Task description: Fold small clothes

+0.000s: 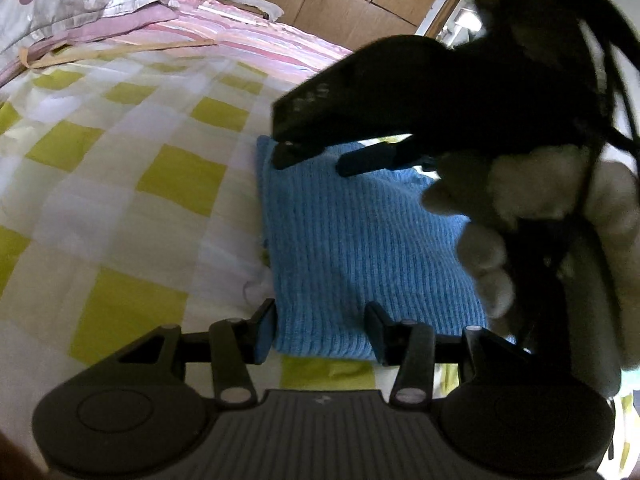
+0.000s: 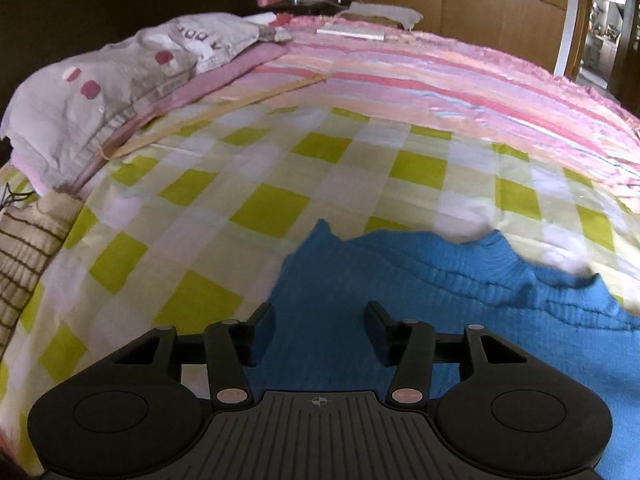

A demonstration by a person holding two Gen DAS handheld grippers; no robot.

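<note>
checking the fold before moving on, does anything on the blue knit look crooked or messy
Yes. The far edge of the blue knit is bunched into uneven ridges and peaks on the checked sheet, not flat.

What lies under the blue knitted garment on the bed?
The blue knitted garment rests on a green-and-white checked sheet, which shows all around it. Whatever lies directly beneath the knit is covered, so nothing more can be told.
</note>
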